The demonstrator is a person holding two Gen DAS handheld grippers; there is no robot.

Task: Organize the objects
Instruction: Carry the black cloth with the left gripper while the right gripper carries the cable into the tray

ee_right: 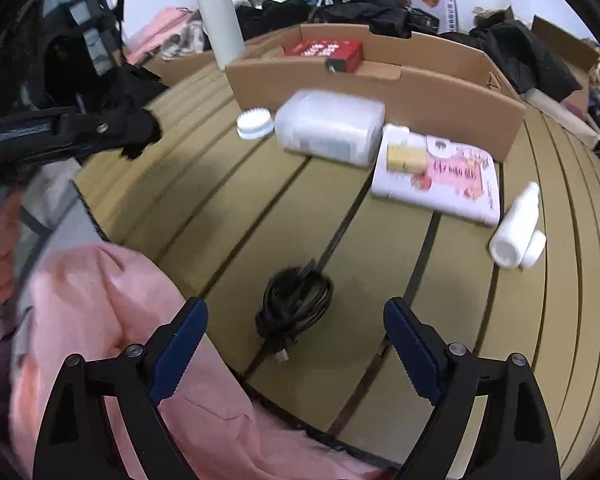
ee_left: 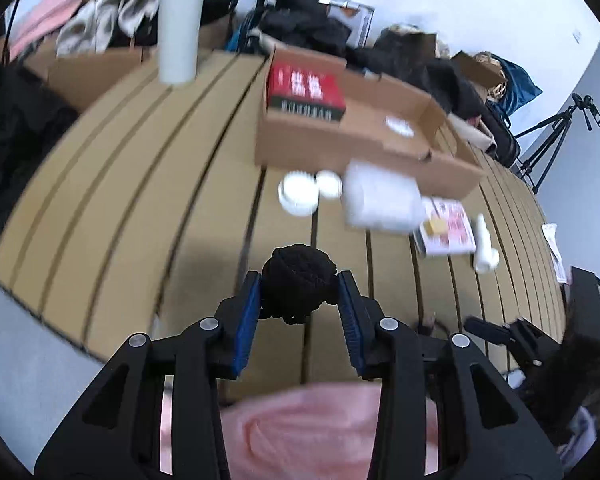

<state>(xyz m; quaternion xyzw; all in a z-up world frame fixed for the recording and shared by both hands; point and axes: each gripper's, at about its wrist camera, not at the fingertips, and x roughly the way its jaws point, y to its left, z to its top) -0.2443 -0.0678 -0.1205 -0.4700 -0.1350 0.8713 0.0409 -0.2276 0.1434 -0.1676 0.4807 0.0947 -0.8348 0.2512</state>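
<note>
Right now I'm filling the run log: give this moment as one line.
left gripper: shut on black fabric bundle | right gripper: open above coiled black cable | cardboard box: holds red box

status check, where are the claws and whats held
Left claw shut on black fabric bundle, lifted off table. Right claw open above coiled black cable. Nothing between it and cable.

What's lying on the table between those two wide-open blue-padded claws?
In the right wrist view, a coiled black cable lies on the tan slatted table between the right gripper's open fingers, untouched by either pad.
</note>
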